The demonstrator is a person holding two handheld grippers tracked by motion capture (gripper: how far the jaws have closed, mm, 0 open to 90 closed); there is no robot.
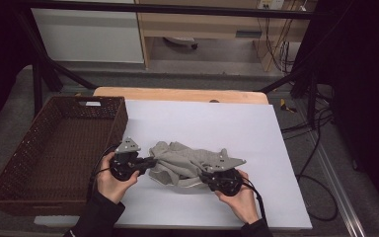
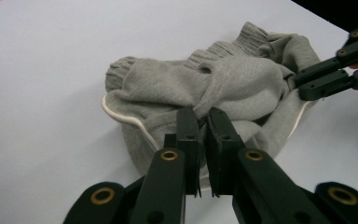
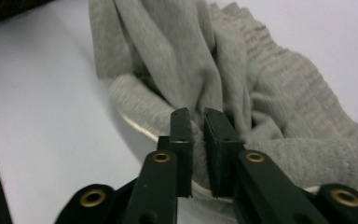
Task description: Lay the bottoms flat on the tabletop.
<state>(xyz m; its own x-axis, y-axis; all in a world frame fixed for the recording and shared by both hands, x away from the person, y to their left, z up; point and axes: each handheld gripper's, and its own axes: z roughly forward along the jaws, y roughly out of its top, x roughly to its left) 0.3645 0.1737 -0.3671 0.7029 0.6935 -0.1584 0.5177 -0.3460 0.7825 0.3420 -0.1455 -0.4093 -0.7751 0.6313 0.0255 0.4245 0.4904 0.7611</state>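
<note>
Worktop (image 1: 256, 133), white surface: bare ground from 12 to 3 o'clock of the garment, right edge well apart. Wicker basket (image 1: 15, 168), dark brown, at 9 o'clock beside the worktop's left edge; interior holds nothing. Grey garment (image 1: 187, 163), crumpled, at worktop centre-front. Left hand-held gripper (image 2: 204, 122) at the garment's 9 o'clock, jaws clamped on a fold. Right hand-held gripper (image 3: 199, 122) at its 4 o'clock, jaws pinched on the white-trimmed hem.
</note>
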